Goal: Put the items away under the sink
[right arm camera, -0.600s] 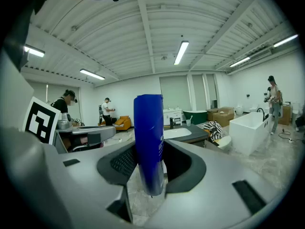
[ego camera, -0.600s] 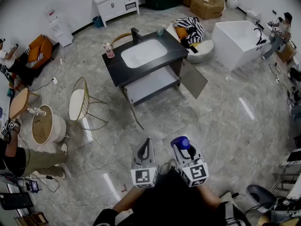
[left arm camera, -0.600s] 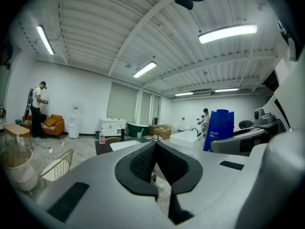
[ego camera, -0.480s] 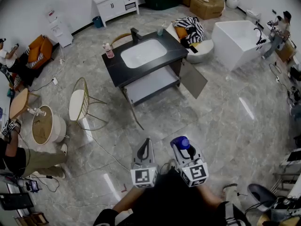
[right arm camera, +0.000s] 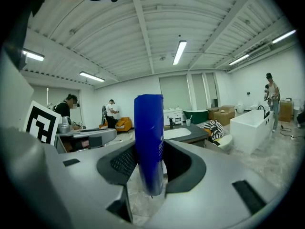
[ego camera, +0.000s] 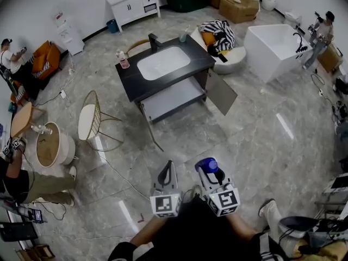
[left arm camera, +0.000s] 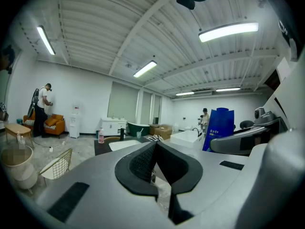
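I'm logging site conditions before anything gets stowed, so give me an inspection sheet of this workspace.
Surface: black vanity top with white basin, across the grey tiled floor.
Job's things: blue bottle upright in the right gripper; cabinet door open, shelf under the sink exposed.
Clutter: pink bottle and cup on the vanity top.
Grippers: left gripper shut, empty; right gripper shut on the blue bottle.
Cables: cord trailing across the floor.
Surroundings: wire chair, white bathtub, cardboard boxes, people at the edges.
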Motion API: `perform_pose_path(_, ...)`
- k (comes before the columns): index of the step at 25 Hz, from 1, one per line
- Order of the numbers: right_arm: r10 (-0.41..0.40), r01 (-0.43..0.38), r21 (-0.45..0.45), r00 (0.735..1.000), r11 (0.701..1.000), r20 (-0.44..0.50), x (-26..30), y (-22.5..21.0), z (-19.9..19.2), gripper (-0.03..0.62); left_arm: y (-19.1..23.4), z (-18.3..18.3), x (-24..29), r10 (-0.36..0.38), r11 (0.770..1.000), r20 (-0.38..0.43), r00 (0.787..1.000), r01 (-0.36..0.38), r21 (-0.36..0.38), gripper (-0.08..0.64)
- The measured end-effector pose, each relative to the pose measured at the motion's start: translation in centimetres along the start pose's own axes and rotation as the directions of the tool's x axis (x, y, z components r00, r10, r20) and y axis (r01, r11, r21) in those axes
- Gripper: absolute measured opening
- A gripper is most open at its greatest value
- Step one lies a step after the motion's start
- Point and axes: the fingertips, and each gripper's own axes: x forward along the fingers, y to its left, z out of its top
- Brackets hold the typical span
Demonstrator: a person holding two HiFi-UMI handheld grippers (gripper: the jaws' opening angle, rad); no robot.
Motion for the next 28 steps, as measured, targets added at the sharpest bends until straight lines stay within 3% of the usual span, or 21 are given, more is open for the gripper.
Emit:
perform_pose_path(15, 0.082, -0.082, -0.023, 0.997, 0.996, -0.003, -0.7, -7.1, -0.4, 0.158, -6.3, 0.4, 4.4, 0.047, 0.999, 0.006, 0.999, -0.047, 0.006, 0.015)
perform_pose_path(21, 0.088, -0.088, -0.01, 0.996, 0.996, -0.001, 1.3, -9.7, -0.3, 0.158, -6.4, -0.6, 7.4, 0.06, 0.998, -0.024, 0.998, -0.06, 0.013, 0.015)
perform_pose_path(28, 0.069, -0.069, 0.0, 0.997, 0.998, -0.021, 6.2, -13.9, 0.3, 0.158, -5.3, -1.0, 14.2, 0.056, 0.998, -0.036, 0.998, -0.058, -0.035, 0.015)
